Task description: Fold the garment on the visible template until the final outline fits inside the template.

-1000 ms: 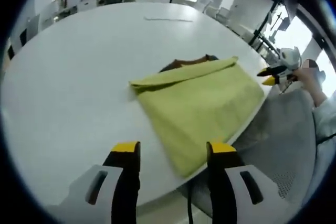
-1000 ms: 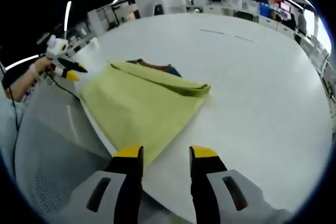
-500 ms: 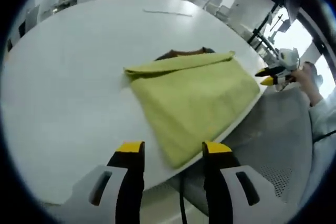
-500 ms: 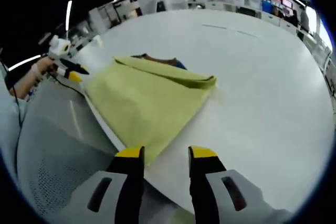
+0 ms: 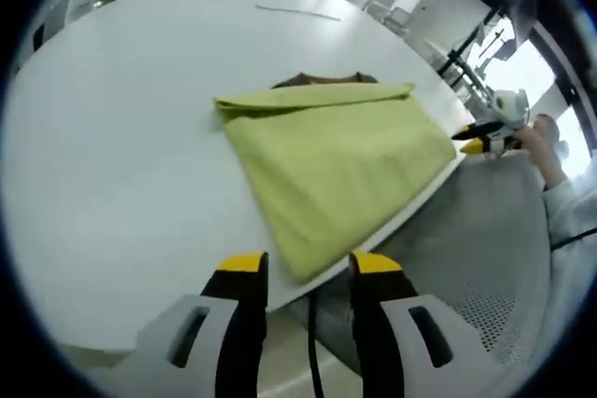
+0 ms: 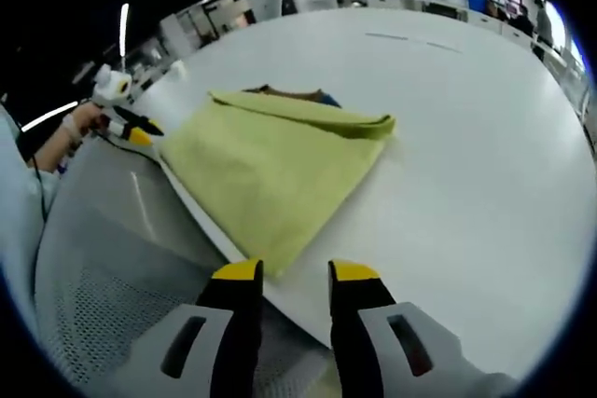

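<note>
A yellow-green garment (image 5: pixel 336 165) (image 6: pixel 270 160) lies folded flat on the white table, its near corner reaching the table's edge. A thin brown strip of the template (image 5: pixel 322 80) (image 6: pixel 280 92) peeks out behind its far folded edge. My left gripper (image 5: pixel 308 266) hangs just off the table's edge in front of the garment's near corner, open with nothing between its jaws. My right gripper (image 6: pixel 295 272) is likewise open and empty off the edge by the opposite corner. Each gripper also appears in the other's view, held by a hand: right gripper (image 5: pixel 480 142), left gripper (image 6: pixel 140 132).
The round white table (image 5: pixel 121 137) (image 6: pixel 466 165) stretches wide beyond the garment. A grey mesh chair (image 5: pixel 466 258) (image 6: pixel 103 267) stands against the table's near edge below the garment. Desks and people are far behind.
Both views have shifted so the garment's near corners sit closer to the jaws. Both pairs of jaws have narrowed a little. The garment keeps its shape and place.
</note>
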### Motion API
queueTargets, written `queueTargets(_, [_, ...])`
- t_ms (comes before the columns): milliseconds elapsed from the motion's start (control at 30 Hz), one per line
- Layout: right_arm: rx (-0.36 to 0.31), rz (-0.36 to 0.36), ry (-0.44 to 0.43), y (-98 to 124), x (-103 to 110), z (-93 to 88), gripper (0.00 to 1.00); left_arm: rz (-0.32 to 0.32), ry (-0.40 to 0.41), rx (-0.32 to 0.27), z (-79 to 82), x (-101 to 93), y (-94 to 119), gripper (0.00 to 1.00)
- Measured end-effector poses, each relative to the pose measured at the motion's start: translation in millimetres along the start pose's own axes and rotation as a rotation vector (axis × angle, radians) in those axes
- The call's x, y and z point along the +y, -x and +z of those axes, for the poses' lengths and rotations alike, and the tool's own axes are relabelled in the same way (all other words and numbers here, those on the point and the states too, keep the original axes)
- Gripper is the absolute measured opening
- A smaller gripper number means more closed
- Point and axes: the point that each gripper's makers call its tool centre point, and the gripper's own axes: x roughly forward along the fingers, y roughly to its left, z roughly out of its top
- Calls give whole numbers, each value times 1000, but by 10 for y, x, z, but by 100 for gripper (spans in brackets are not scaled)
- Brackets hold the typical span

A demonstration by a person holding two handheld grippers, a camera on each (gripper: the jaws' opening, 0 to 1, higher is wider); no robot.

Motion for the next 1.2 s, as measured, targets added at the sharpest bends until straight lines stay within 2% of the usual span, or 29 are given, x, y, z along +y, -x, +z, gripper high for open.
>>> queueTargets(200, [31, 52, -23, -37, 93, -101, 19, -4, 17, 10, -74, -7, -9, 29])
queueTargets(400, [45, 67, -32, -83, 119, -145, 19, -13, 29, 16, -113, -20, -13, 26])
queueTargets(833, [53, 86, -31, -147, 129, -112, 16, -24, 39, 43, -173, -8, -37, 20])
queueTargets(1200, [53, 102, -18, -132, 224, -80, 11, -37, 37, 54, -172, -32, -60, 17])
